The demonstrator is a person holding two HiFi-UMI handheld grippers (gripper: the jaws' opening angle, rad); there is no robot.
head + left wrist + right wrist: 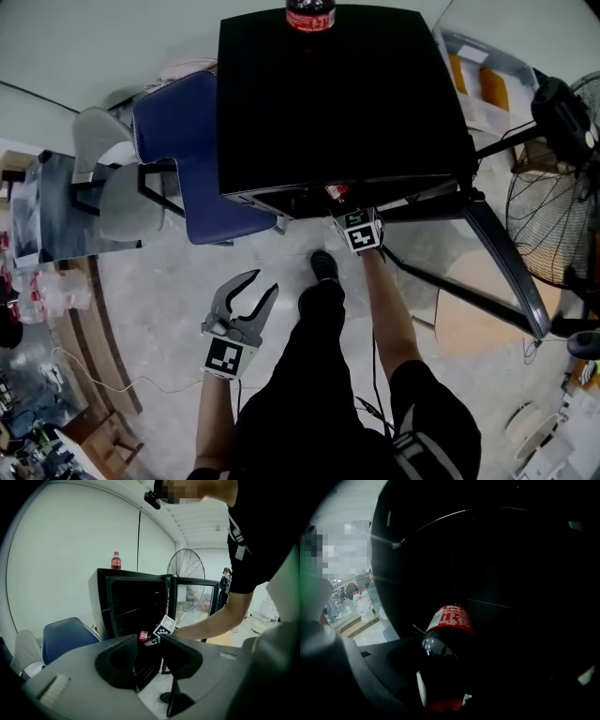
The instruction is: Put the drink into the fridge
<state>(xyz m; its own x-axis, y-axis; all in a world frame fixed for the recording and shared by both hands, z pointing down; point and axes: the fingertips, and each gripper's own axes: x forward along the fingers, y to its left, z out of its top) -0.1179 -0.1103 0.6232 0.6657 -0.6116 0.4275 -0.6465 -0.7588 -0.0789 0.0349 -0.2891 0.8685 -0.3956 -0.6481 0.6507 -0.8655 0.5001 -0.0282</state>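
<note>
Right gripper view: grips bottle [449, 630] in right claw [440, 681], deep inside dark fridge [337, 94] at 12 o'clock, likely for setting down. Head view: hangs left claw [265, 281] at 7 o'clock, jaws apart, empty, clear of open door [506, 262].

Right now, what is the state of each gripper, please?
Left gripper: jaws open, empty.
Right gripper: jaws closed on the cola bottle.

The drink [446, 641], a dark cola bottle with a red label, was clamped between the jaws of the right tool [440, 686]. It reached into the dark interior of the black fridge [337, 94], whose glass door [194, 599] stood swung wide open.
</note>
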